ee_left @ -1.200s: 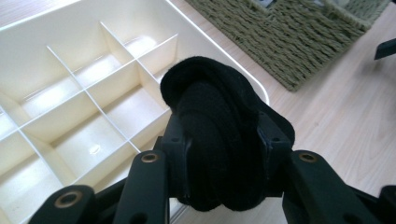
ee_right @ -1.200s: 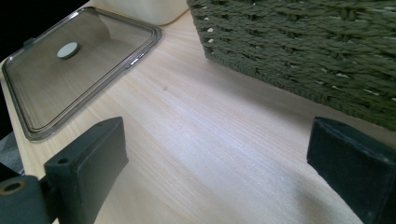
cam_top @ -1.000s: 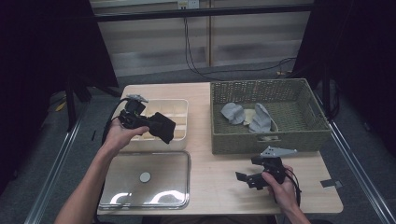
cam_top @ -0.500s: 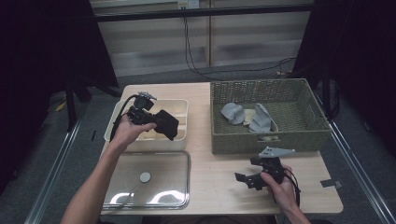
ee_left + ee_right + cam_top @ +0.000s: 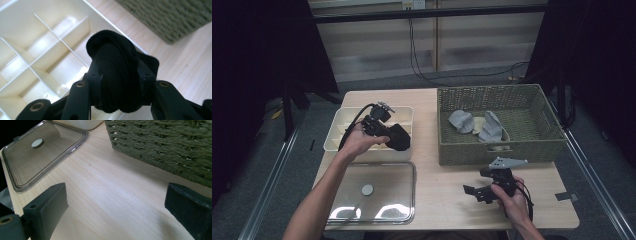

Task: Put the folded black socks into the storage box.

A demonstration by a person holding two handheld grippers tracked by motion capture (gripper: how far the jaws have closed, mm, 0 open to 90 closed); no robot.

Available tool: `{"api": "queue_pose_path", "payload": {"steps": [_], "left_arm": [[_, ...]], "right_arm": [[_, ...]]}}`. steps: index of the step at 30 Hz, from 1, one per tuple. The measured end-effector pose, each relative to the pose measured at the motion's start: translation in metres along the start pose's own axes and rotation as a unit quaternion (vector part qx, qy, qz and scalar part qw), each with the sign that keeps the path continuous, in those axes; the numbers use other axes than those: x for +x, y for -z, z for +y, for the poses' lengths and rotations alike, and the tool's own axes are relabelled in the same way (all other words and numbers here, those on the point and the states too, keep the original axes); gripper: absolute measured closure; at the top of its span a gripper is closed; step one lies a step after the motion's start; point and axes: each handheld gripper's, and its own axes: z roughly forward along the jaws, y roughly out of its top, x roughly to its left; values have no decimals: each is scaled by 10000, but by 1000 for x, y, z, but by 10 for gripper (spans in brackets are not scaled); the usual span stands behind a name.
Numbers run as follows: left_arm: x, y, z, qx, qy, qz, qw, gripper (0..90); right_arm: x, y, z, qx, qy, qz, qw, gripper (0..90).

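Note:
My left gripper (image 5: 392, 135) is shut on a rolled black sock (image 5: 398, 136), held over the right part of the cream divided box (image 5: 343, 126). In the left gripper view the black sock (image 5: 113, 72) bulges between the two jaws, above the box's compartments (image 5: 50, 57). Low over the table near its front right, my right gripper (image 5: 476, 191) is open and holds nothing; its jaws stand wide apart over bare wood (image 5: 110, 195). Grey socks (image 5: 477, 124) lie in the green woven basket (image 5: 532, 150).
A clear lid (image 5: 377, 192) with a round knob lies flat at the front left, seen too as the lid (image 5: 42, 152) in the right gripper view. The basket wall (image 5: 162, 147) stands close ahead of the right gripper. Cables hang behind the table.
My left hand has carried the black sock rightward and slightly down over the cream box. The right hand has stayed where it was.

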Motion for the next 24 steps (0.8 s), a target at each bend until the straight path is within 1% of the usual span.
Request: {"api": "queue_pose_path", "payload": {"steps": [1, 2, 3, 4, 5, 6, 8, 10, 13, 15, 17, 18, 22, 23, 24], "left_arm": [[0, -1, 1, 102, -52, 3, 9999, 638], [0, -1, 1, 138, -83, -34, 9999, 639], [0, -2, 1, 149, -87, -73, 9998, 639], [-1, -3, 0, 153, -46, -108, 9998, 640], [1, -4, 1, 234, -149, -112, 9996, 640], [-1, -5, 1, 243, -63, -139, 9996, 641], [-1, -8, 1, 294, -107, -147, 9994, 641], [-1, -10, 1, 272, -64, -166, 9995, 642], [-1, -14, 3, 360, -43, -194, 9992, 645], [-2, -17, 3, 410, -70, -184, 9990, 647], [-2, -20, 3, 392, -7, -206, 9990, 649], [-2, -21, 3, 435, 9, -221, 9988, 651], [-1, -25, 5, 506, -36, -254, 9984, 653], [-1, -26, 4, 466, -26, -261, 9986, 652], [0, -28, 4, 484, 2, -272, 9985, 653]], "right_arm": [[0, 0, 0, 0, 0, 0, 10000, 41], [0, 0, 0, -9, -3, -7, 10000, 41], [0, 1, 0, -3, -26, 0, 10000, 41], [0, 1, 0, -7, -23, 0, 10000, 41], [0, 1, 0, -6, -31, 1, 10000, 41], [0, 0, 0, -3, -26, 3, 10000, 41], [0, 0, 0, -4, -27, 6, 10000, 41], [0, 0, 0, -14, -9, 5, 10000, 40], [0, 0, 0, -5, -36, 50, 10000, 40], [1, 0, 1, -5, -45, 33, 10000, 40], [1, 0, 1, -21, -11, 42, 10000, 38], [1, -1, 1, -18, 4, 54, 10000, 38], [2, -2, 1, 2, -3, 59, 10000, 38], [2, -2, 1, 7, -7, 59, 10000, 38], [2, -2, 1, 3, 9, 66, 10000, 37]]}}
